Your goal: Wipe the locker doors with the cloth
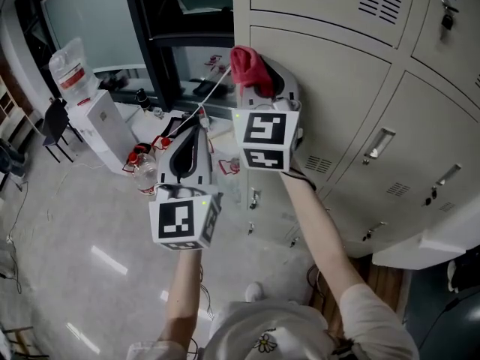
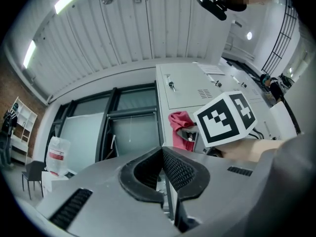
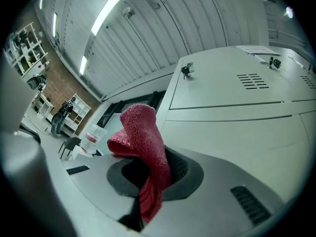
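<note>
Two grey hand-held claws, the left claw (image 2: 162, 156) and the right claw (image 3: 150, 169); two white cubes with black square markers (image 1: 182, 220), one on each claw; one red terry cloth (image 1: 247, 67); at least four beige metal locker doors (image 1: 330, 96) in the head view; one white water dispenser (image 1: 97, 126) bearing one clear water jug (image 1: 69, 70); one black chair (image 1: 56, 118).

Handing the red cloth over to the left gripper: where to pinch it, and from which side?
Pinch the bunched free end of the cloth that stands out past the right gripper, whose jaws clamp its lower part. Come from the window side, probably: the locker door sits close on the other side. The left gripper is shut and must open first.
</note>
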A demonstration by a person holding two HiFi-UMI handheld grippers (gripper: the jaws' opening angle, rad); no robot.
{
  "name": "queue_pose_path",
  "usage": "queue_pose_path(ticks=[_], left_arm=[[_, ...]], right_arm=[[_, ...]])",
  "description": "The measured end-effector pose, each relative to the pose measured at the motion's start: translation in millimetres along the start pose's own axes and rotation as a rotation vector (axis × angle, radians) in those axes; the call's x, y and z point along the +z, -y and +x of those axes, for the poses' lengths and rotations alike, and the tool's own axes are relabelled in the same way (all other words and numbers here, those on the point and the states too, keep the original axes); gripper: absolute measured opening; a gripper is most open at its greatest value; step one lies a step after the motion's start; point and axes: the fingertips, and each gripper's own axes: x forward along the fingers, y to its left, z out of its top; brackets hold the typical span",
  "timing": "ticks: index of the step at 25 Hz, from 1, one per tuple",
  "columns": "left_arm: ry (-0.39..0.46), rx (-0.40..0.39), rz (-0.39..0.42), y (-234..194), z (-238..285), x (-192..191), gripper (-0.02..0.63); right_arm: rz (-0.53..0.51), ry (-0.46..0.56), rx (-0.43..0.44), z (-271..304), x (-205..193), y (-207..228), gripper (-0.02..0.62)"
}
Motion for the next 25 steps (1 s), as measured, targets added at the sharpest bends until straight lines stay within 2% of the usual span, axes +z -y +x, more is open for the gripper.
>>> queue_pose_path(ticks=[14, 25], left_arm=[[-0.008, 0.008, -0.02, -4.2, 7.0, -4.9, 0.015], [-0.005, -0.05, -0.048, 27.3, 20.8, -6.6, 0.015]], right_arm=[[-0.083, -0.011, -0.05, -0.2, -2.3, 8.2, 0.032], [-0.105, -0.014, -0.178, -49.7, -12.6, 83.5, 0.032]])
